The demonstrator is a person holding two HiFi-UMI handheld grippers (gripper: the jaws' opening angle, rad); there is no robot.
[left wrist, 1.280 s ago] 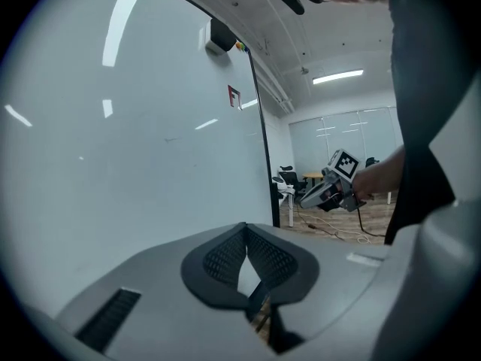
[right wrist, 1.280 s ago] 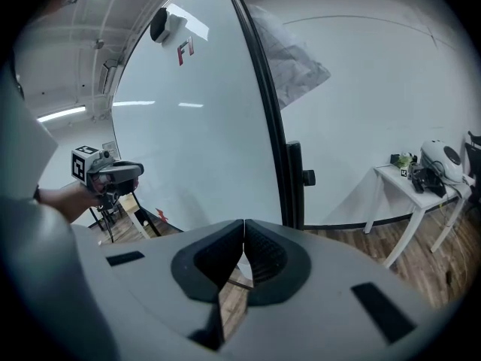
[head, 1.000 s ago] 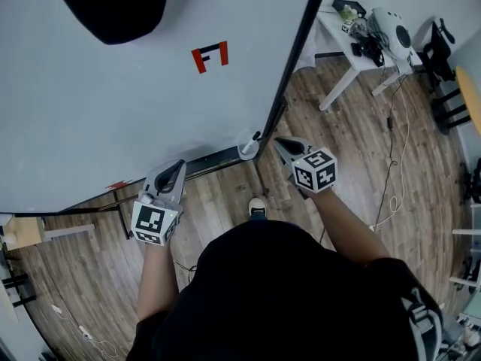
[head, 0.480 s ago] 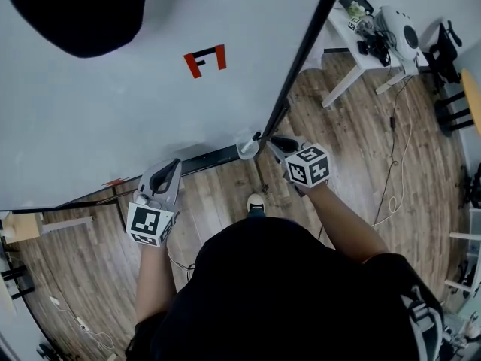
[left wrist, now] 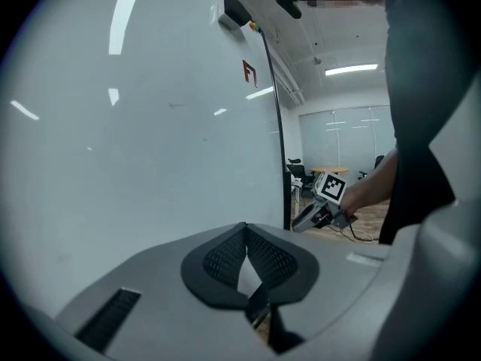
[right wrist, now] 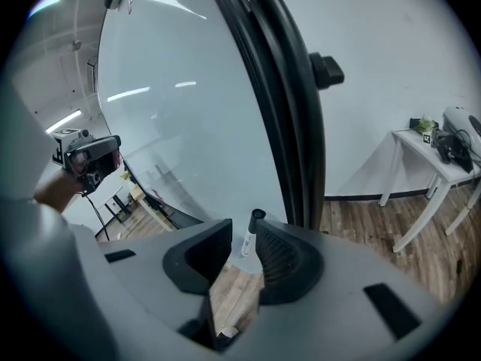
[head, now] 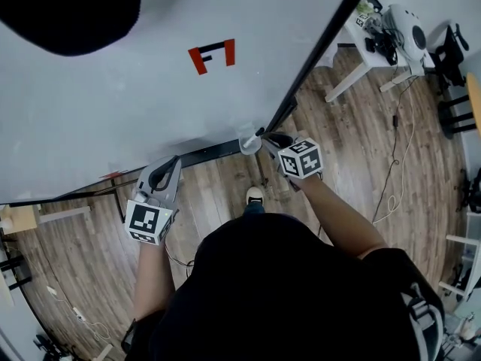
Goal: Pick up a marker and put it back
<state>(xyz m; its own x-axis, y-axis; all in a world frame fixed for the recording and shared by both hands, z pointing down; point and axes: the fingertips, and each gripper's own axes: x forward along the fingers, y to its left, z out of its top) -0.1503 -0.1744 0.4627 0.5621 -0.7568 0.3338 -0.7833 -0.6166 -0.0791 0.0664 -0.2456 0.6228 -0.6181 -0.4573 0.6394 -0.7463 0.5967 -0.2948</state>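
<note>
The white marker [right wrist: 248, 241] with a black cap stands upright at the right end of the whiteboard's [head: 113, 104] black tray [head: 207, 156], just beside the dark frame edge. The right gripper [right wrist: 244, 235] has just been opening its jaws; they now stand apart with the marker between them, closer to one pad and not squeezed. The left gripper [left wrist: 245, 232] hangs near the tray further left, jaws together on nothing.

Noted a black tray [head: 201, 156] along the bottom edge of the whiteboard [head: 113, 104]. Found one white, black-capped marker [right wrist: 249, 241] upright at the tray's right end, by the board's lower right corner. Recorded wood floor [head: 361, 141] below, with a cable [head: 392, 186] trailing and a white table [right wrist: 419, 150] standing on it.
</note>
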